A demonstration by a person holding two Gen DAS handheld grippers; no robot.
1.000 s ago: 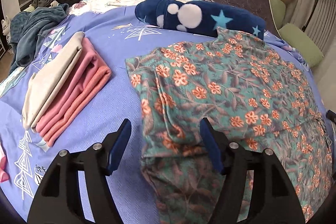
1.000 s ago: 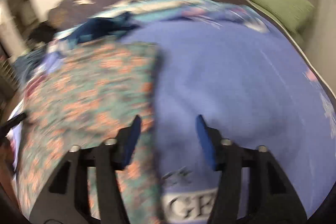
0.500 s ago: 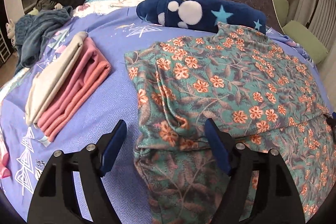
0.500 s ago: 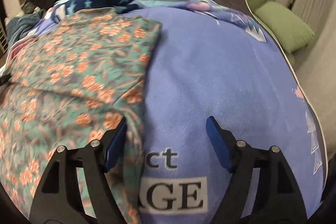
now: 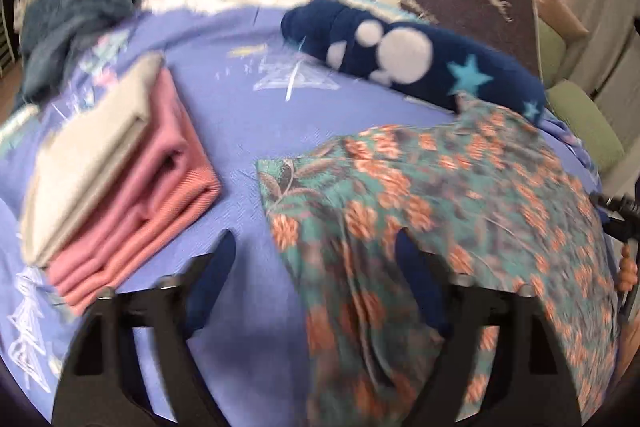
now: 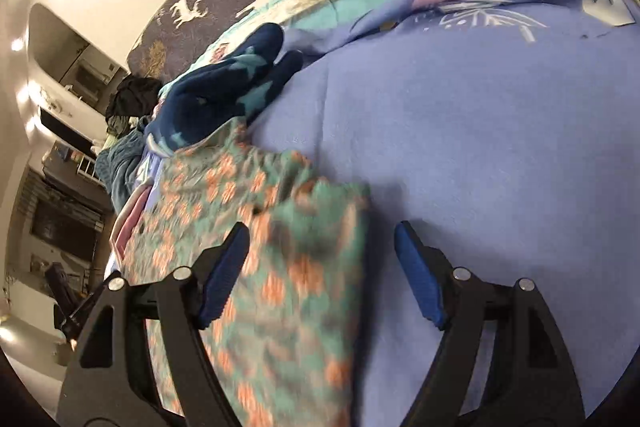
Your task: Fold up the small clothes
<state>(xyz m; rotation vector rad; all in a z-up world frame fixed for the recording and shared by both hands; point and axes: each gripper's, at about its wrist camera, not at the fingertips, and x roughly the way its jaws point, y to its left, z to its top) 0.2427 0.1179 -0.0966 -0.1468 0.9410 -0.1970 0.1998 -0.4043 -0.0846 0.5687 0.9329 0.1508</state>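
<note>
While both claws are closing with pads not yet clamped, the floral garment [image 5: 460, 207] now lies between the left gripper [image 5: 316, 259] fingers and the right gripper [image 6: 322, 251] fingers, having shifted inward, suggesting grasp for a fold.

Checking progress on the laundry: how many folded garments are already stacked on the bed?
2: a beige folded garment lying on top of a pink folded garment, left of the floral garment. More may lie hidden under them.

- Folded stack [image 5: 116, 183] lies left of the spread garment [image 5: 460, 207] on the bed [image 5: 248, 131].
- Rolled blanket [image 5: 404, 61] behind the garment, touching its far edge.
- Heaped clothes [image 5: 68, 31] at far left.
</note>
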